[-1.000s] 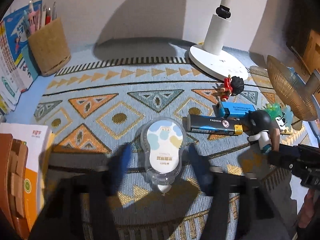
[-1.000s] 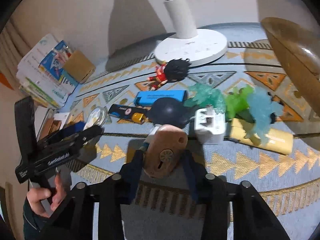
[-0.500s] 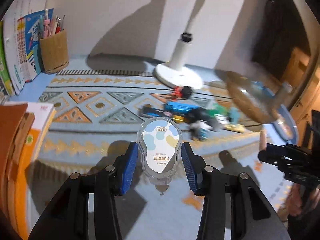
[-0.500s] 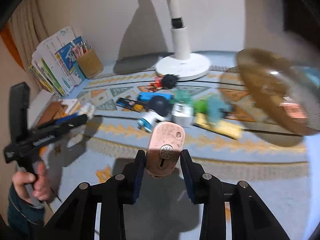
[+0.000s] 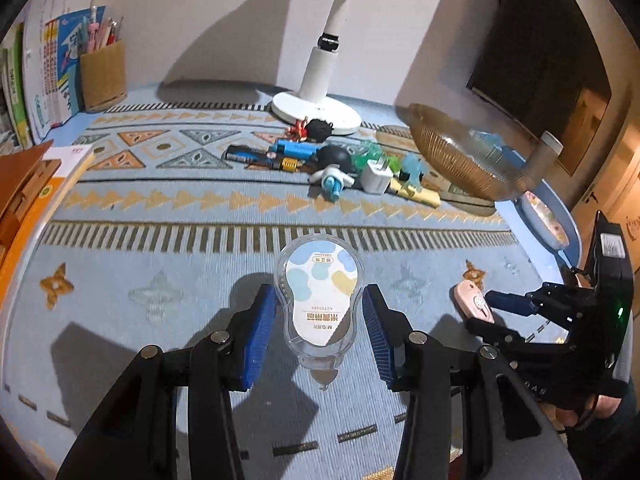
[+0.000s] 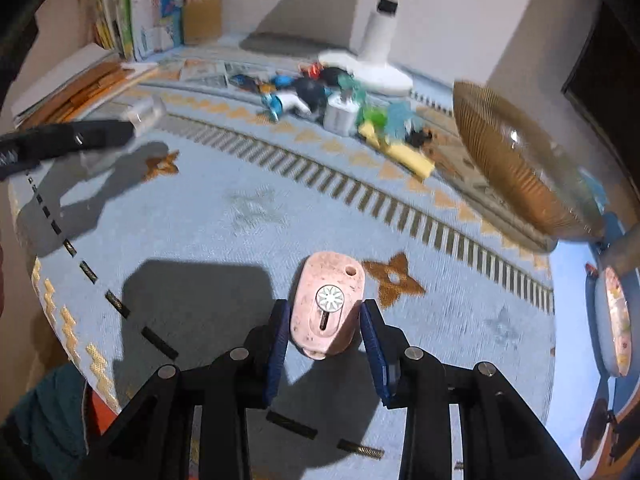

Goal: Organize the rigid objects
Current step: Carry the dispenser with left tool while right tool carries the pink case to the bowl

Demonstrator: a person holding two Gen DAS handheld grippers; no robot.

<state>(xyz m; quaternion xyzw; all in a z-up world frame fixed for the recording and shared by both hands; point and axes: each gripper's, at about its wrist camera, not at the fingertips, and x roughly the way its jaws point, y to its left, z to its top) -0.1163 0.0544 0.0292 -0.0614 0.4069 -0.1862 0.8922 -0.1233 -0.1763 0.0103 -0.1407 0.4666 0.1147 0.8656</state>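
My left gripper (image 5: 318, 304) is shut on a clear correction-tape case (image 5: 320, 292) with blue and yellow blotches, held above the near part of the patterned mat (image 5: 168, 216). My right gripper (image 6: 325, 314) is shut on a pink oval gadget (image 6: 328, 304) with a white flower dial, also above the mat. In the left wrist view the right gripper (image 5: 486, 312) shows at the right edge with the pink gadget (image 5: 472, 304) in it. The left gripper (image 6: 100, 136) appears blurred at the left of the right wrist view.
A pile of small things lies far across the mat: a dark lighter (image 5: 256, 156), a blue lighter (image 5: 296, 148), toy figures (image 5: 336, 160), a white charger (image 5: 376, 176). Behind stand a white lamp base (image 5: 316, 112), a gold mesh fan head (image 5: 452, 156), a pen holder (image 5: 102, 76) and books (image 5: 24, 184).
Both grippers have lifted their objects away from the pile and drawn back toward the near edge of the mat. The pile now looks farther off. The right gripper has rolled.
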